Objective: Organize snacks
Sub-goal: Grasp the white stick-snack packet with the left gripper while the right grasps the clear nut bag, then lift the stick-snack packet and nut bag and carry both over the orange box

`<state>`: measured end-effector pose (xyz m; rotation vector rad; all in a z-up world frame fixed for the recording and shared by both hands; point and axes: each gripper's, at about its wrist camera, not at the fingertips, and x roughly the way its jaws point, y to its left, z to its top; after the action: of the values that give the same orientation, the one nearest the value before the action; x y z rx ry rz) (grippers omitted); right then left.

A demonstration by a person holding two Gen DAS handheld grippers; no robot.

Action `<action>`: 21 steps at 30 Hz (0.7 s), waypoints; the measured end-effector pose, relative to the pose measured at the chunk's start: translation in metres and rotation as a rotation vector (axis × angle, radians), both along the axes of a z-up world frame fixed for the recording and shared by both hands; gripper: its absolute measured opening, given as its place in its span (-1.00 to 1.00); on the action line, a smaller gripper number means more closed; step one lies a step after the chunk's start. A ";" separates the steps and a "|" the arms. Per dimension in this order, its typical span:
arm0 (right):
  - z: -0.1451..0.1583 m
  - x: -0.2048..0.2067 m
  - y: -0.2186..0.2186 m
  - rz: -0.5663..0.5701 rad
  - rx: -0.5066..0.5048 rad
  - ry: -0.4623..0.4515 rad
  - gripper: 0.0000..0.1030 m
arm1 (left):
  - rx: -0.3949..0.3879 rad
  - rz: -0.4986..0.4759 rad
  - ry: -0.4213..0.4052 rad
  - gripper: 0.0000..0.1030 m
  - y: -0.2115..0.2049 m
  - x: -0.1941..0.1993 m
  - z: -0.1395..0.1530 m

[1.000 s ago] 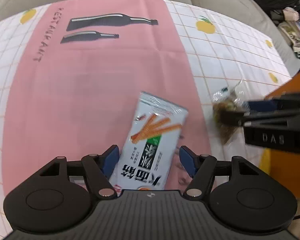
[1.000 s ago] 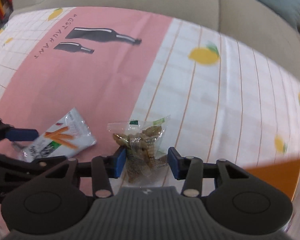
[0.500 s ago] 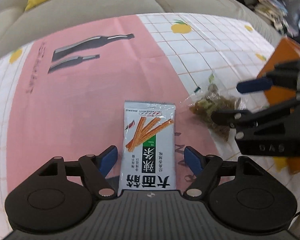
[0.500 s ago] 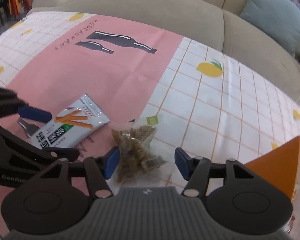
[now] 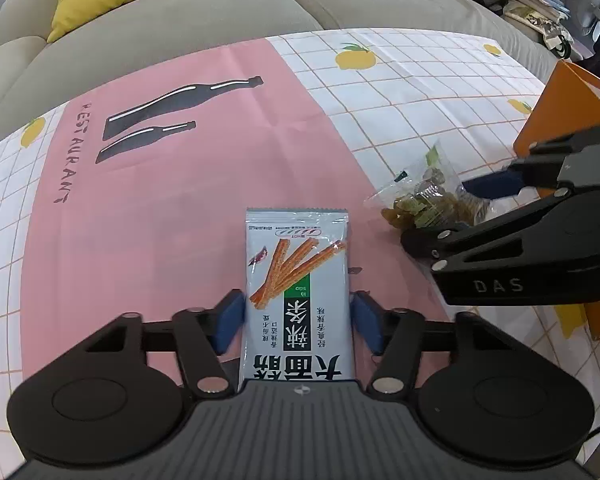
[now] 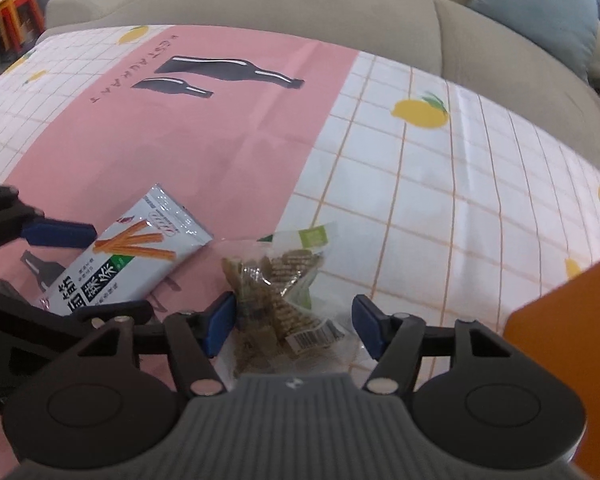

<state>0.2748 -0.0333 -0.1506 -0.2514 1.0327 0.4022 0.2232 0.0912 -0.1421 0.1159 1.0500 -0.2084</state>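
Item: white snack packet (image 5: 296,296), lying flat on the pink tablecloth (image 5: 172,216), long axis running straight out along the left gripper (image 5: 298,322). The jaws are closing on its long edges, pads just beside them, not yet pressing.

Item: clear bag of brown snacks (image 6: 278,298), lying between the closing, not yet clamping jaws of the right gripper (image 6: 294,326), its left pad touching, its right apart. Orange box (image 6: 568,344) standing nearer this hand.

Change: a second ago the packet was lying tilted; now it is squared up and the left jaws are sitting narrower.
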 end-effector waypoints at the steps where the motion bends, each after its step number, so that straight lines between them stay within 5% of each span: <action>1: 0.000 -0.001 -0.001 -0.017 0.018 0.006 0.07 | 0.000 0.003 0.000 0.18 0.000 0.000 0.000; 3: 0.000 -0.003 -0.002 -0.048 0.049 0.010 -0.12 | -0.003 0.012 -0.001 0.14 0.000 0.000 0.001; 9: 0.001 -0.010 -0.004 -0.111 0.100 0.023 -0.25 | -0.057 0.060 -0.012 0.08 0.006 -0.006 0.002; 21: 0.035 -0.046 -0.029 -0.162 0.229 -0.043 -0.26 | -0.264 0.252 -0.042 0.05 0.017 -0.033 0.024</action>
<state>0.2286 -0.0627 -0.1153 0.0289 0.9484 0.3625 0.1901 0.1087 -0.1182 -0.2478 0.9767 -0.1139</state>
